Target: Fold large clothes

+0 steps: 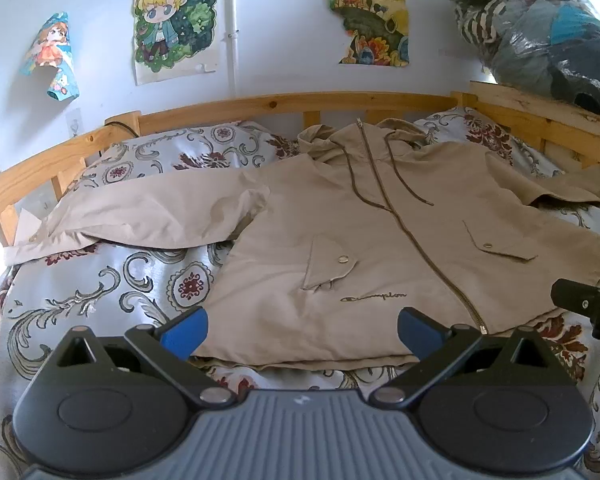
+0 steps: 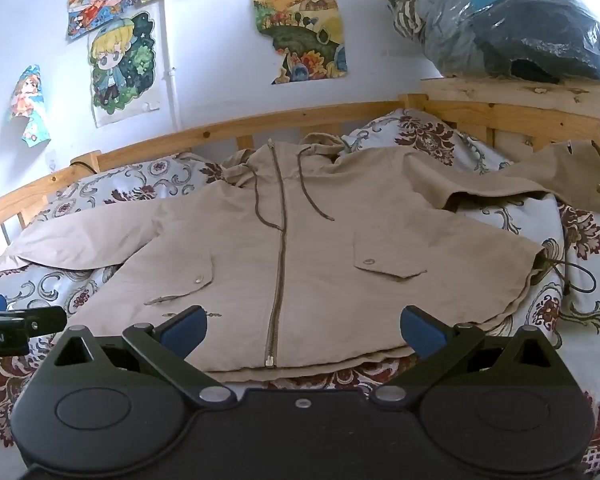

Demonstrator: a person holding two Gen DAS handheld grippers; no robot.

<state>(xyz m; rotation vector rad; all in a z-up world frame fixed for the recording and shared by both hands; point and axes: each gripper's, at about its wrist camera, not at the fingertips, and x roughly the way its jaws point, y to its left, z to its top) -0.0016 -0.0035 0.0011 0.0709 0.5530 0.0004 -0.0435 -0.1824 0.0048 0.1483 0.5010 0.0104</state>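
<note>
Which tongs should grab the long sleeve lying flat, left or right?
Probably left. The flat sleeve stretches toward the left tongs' side, both tongs are open, and the right tongs face the zipper.

Wooden-railed bed [image 1: 260,105], floral cover [image 1: 112,292], beige jacket [image 1: 380,240] flat on top.

You see a white wall [image 1: 284,40] with bright cartoon posters [image 1: 176,20] stuck on it. A wooden bed frame [image 1: 300,104] holds a flowery bedspread [image 1: 100,300]. Daylight comes in from your left, and a clear bag of clothes [image 2: 520,20] sits on a wooden shelf [image 2: 520,96].
</note>
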